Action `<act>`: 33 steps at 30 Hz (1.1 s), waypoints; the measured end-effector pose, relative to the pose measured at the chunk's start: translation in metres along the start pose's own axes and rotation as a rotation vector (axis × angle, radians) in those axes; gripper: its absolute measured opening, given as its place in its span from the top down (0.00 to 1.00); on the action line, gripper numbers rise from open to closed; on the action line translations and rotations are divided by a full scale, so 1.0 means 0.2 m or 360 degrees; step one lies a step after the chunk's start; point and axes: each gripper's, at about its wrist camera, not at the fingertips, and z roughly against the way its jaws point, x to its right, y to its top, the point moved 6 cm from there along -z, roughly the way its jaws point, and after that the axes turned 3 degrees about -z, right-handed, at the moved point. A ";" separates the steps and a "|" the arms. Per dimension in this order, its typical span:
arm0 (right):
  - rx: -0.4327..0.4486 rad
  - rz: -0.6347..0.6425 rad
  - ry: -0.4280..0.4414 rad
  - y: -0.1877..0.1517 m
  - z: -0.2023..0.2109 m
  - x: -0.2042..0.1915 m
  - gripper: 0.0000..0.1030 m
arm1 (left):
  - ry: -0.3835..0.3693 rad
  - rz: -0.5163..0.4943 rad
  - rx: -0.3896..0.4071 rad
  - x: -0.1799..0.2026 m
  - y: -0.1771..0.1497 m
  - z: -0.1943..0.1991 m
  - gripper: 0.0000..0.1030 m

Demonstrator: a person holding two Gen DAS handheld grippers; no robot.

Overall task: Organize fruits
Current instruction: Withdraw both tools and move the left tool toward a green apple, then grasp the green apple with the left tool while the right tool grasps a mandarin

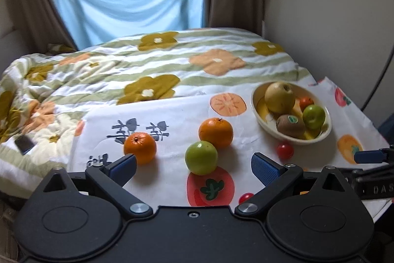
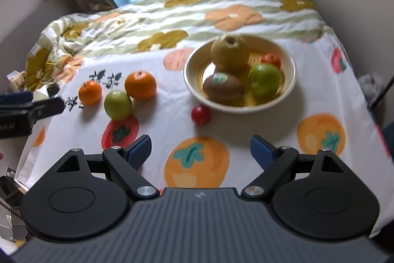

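Note:
A cream bowl on the fruit-print cloth holds a yellow pear, a kiwi, a green apple and a small orange fruit. On the cloth lie two oranges, a green apple and a cherry tomato; another tomato shows by the left gripper's right arm. My left gripper is open, just short of the green apple. My right gripper is open and empty, near the cloth's front.
The cloth lies over a flowered quilt on a bed. A dark phone rests on the quilt at left. Curtains and a blue sheet hang at the window behind. A wall runs along the right.

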 end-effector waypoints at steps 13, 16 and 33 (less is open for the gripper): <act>-0.0092 -0.0221 -0.0238 -0.24 -0.17 -0.14 0.03 | -0.0262 -0.0285 -0.0089 -0.04 -0.02 -0.44 0.02; -0.0111 -0.0257 -0.0255 -0.29 -0.19 -0.17 0.04 | -0.0305 -0.0326 -0.0113 -0.03 -0.03 -0.53 0.04; -0.0199 -0.0297 -0.0321 -0.39 -0.23 -0.21 0.27 | -0.0442 -0.0383 -0.0241 0.00 -0.08 -0.71 0.42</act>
